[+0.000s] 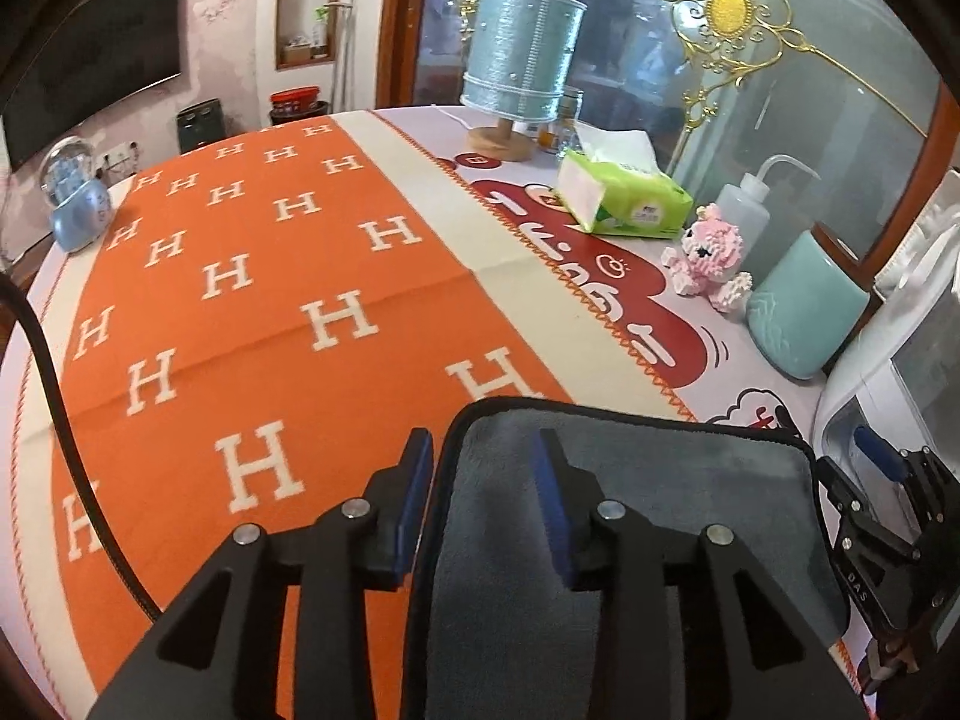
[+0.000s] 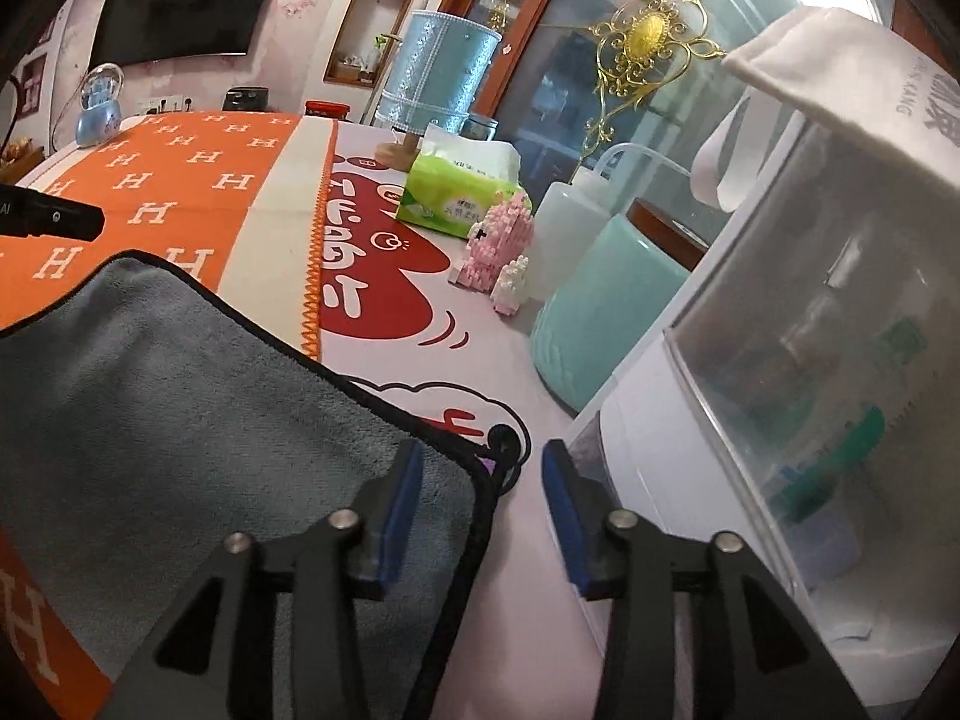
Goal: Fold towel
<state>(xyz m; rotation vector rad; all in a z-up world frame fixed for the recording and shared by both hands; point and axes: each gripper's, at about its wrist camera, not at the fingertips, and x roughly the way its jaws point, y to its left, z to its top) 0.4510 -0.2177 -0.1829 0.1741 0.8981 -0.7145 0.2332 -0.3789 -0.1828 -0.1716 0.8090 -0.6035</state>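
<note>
Towel (image 1: 630, 516) flat on orange H-pattern cloth (image 1: 252, 300), both grippers spread over its edges.

Left gripper (image 1: 483, 483): jaws released, straddling the towel's black-piped left edge, one finger over the cloth and one over the grey pile. Right gripper (image 2: 477, 495): jaws released, straddling the towel's right corner beside a white appliance (image 2: 690, 480). Tissue pack (image 1: 624, 198), pink block figure (image 1: 711, 258) and teal container (image 1: 804, 318) stand well apart behind.
</note>
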